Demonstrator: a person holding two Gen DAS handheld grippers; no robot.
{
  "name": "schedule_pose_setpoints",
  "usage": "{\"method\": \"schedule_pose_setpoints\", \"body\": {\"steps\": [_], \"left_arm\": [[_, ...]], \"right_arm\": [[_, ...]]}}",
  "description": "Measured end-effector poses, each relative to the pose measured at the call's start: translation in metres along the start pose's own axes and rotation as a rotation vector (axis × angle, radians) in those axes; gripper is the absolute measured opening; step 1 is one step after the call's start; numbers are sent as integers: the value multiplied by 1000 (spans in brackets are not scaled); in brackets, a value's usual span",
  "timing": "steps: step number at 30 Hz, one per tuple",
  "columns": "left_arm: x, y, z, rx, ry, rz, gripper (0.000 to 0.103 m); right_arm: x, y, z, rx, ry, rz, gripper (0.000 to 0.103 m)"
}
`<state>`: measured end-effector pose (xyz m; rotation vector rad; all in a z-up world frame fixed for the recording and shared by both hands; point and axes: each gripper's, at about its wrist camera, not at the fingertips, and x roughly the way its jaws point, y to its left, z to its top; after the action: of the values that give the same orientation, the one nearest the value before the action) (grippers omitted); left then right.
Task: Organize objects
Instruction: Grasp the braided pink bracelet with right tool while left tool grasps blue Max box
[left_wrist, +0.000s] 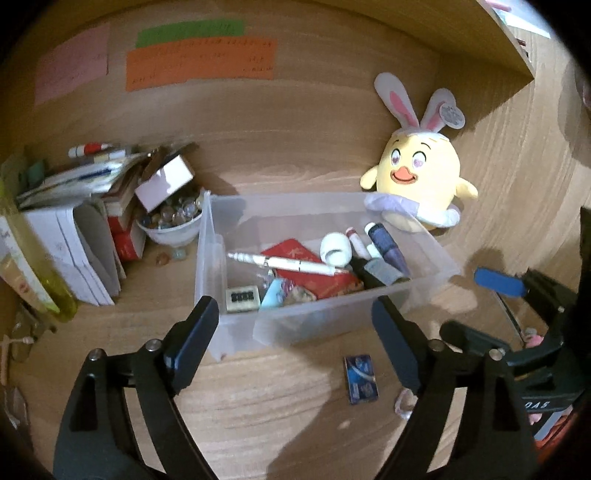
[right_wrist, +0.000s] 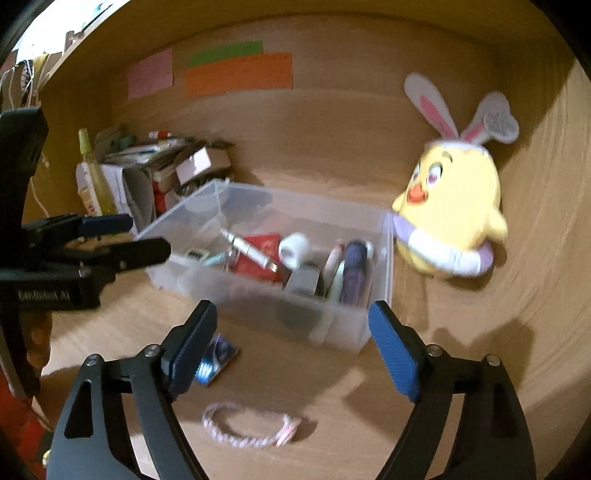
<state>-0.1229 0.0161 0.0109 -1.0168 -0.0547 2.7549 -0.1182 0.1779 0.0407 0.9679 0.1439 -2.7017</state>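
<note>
Now, in the left wrist view the left tongs (left_wrist: 295, 314) gape empty before the bin (left_wrist: 424, 288) at frame centre, so reach for the card (left_wrist: 361, 379) lower right; in the right wrist view the right tongs (right_wrist: 293, 325), also released, should drop squarely over the bracelet (right_wrist: 247, 424) at bottom centre.

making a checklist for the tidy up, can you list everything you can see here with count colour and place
storage bin: one, clear, middle of the desk, holding pens, a red packet and small items
plush chick: one, yellow with bunny ears, behind the bin's right corner
small card pack: one, blue, on the desk in front of the bin
braided bracelet: one, pink and white, on the desk nearest the camera
bowl of marbles: one, white, left of the bin
paper stack: one pile, mostly white, far left
sticky notes: three, pink, green, orange, on the back panel
left gripper: black, open, empty
right gripper: blue pads, open, empty
</note>
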Motion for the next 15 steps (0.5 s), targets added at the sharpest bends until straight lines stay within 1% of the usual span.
{"method": "schedule_pose_setpoints", "body": {"steps": [6, 11, 13, 15], "left_arm": [[4, -2, -23, 32, 48, 29, 87], [12, -1, -43, 32, 109, 16, 87], [16, 0, -48, 24, 132, 8, 87], [22, 1, -54, 9, 169, -13, 87]], "right_arm": [[15, 2, -35, 42, 114, 25, 82], [21, 2, -53, 89, 180, 78, 82], [25, 4, -59, 93, 209, 116, 82], [29, 9, -64, 80, 236, 128, 82]]}}
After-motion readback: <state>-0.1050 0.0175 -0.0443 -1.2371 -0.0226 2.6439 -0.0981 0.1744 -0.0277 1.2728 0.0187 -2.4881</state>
